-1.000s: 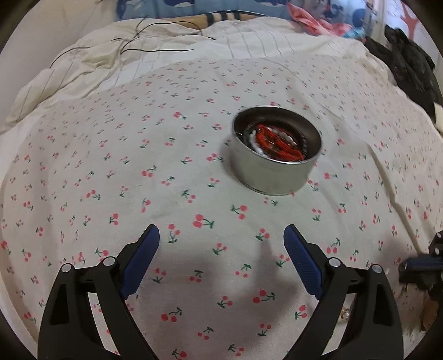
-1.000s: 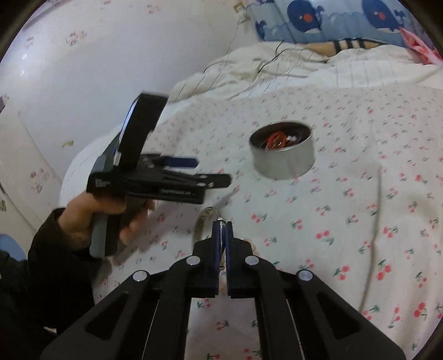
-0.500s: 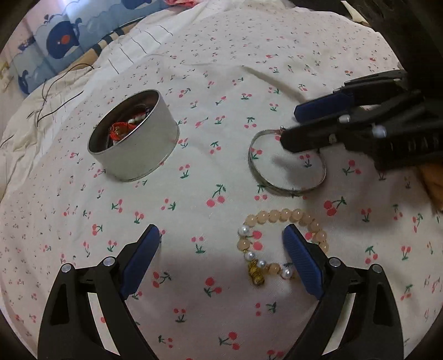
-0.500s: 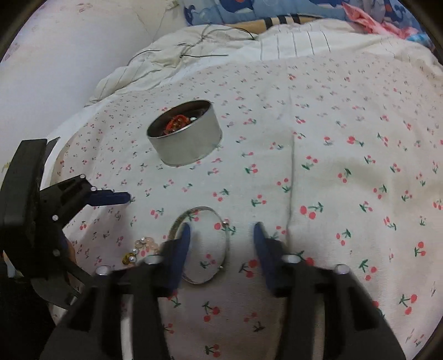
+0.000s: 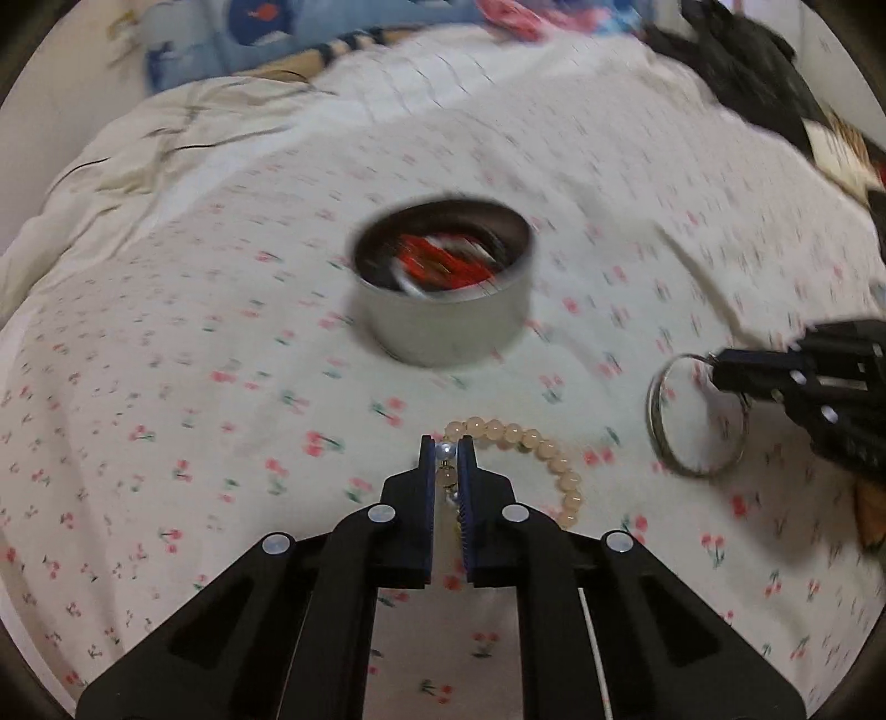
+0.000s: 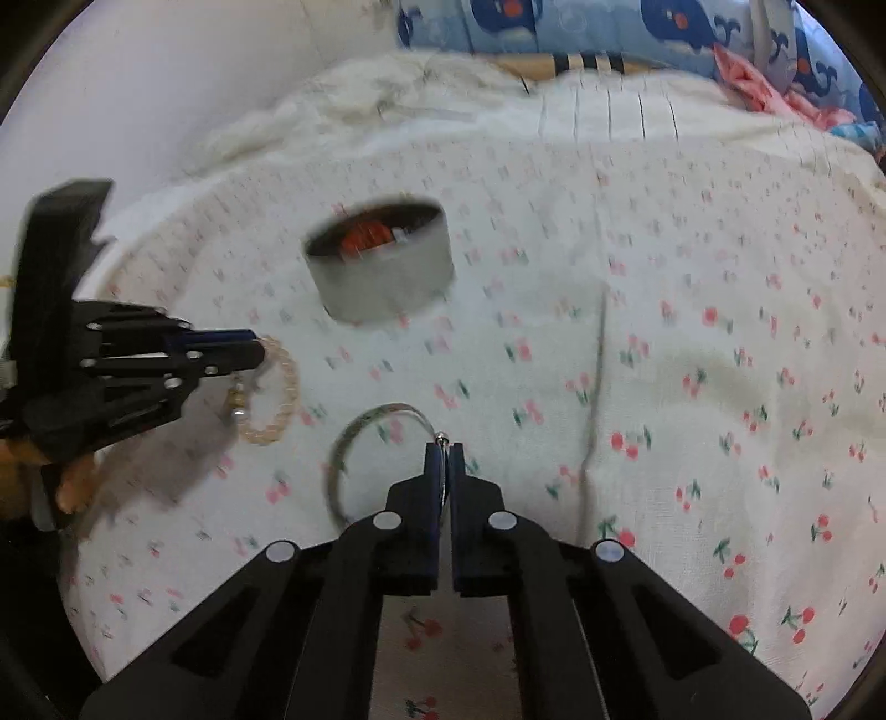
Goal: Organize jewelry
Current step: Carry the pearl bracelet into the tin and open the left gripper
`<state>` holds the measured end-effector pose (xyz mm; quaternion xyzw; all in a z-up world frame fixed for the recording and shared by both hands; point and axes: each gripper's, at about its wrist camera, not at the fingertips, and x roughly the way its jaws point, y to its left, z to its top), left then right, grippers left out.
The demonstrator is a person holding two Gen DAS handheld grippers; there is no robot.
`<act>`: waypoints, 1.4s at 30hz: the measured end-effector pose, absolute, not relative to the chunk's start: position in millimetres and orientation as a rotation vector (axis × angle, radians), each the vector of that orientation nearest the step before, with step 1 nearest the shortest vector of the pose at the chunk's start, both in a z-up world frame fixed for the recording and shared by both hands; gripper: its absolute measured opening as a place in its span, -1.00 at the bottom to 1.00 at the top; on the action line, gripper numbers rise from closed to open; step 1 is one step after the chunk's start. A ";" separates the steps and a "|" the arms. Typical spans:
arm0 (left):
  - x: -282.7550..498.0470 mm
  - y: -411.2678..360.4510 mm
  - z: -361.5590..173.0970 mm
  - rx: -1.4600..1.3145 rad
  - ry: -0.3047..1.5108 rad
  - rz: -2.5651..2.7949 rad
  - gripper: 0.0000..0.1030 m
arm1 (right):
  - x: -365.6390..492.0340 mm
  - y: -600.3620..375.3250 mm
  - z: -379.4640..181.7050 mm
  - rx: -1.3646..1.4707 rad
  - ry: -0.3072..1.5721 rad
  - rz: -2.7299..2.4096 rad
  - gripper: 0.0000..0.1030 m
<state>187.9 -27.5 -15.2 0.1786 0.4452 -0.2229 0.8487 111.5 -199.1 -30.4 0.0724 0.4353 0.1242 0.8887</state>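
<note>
A peach bead bracelet (image 5: 531, 440) with a few pearls lies on the cherry-print sheet. My left gripper (image 5: 446, 443) has its jaws closing, and the pads pinch the bracelet's pearl end. In the right wrist view the bracelet (image 6: 285, 387) hangs from that left gripper (image 6: 255, 350). My right gripper (image 6: 443, 447) is shut on the rim of a thin silver bangle (image 6: 343, 443), which tilts on the sheet. The left wrist view shows the bangle (image 5: 659, 410) at the right gripper's (image 5: 717, 368) tips. A round metal tin (image 5: 443, 332) holding red and white jewelry stands beyond both.
The cherry-print sheet (image 6: 692, 332) covers a soft bed, with rumpled white bedding (image 5: 166, 144) and a whale-print pillow (image 6: 581, 27) behind. Dark clothing (image 5: 747, 72) lies at the far right. A wall (image 6: 166, 83) borders the left. A person's fingers (image 6: 72, 487) hold the left tool.
Both grippers stood open half a second ago, the left over the bead bracelet, the right around the bangle. Now each is closed on its piece, and the left view has swung toward the tin.
</note>
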 end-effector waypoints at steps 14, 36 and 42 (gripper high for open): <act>205.0 -12.7 -43.6 0.333 1.057 -0.320 0.41 | 122.6 -193.3 -41.7 0.119 0.968 0.231 -0.39; 201.6 -14.7 -39.0 0.305 1.059 -0.414 -0.87 | 115.6 -183.9 -35.4 0.043 0.937 0.227 -0.93; 202.9 -9.7 -18.8 0.254 0.987 -0.410 -0.87 | 115.6 -203.1 -21.3 0.182 0.881 0.247 -0.93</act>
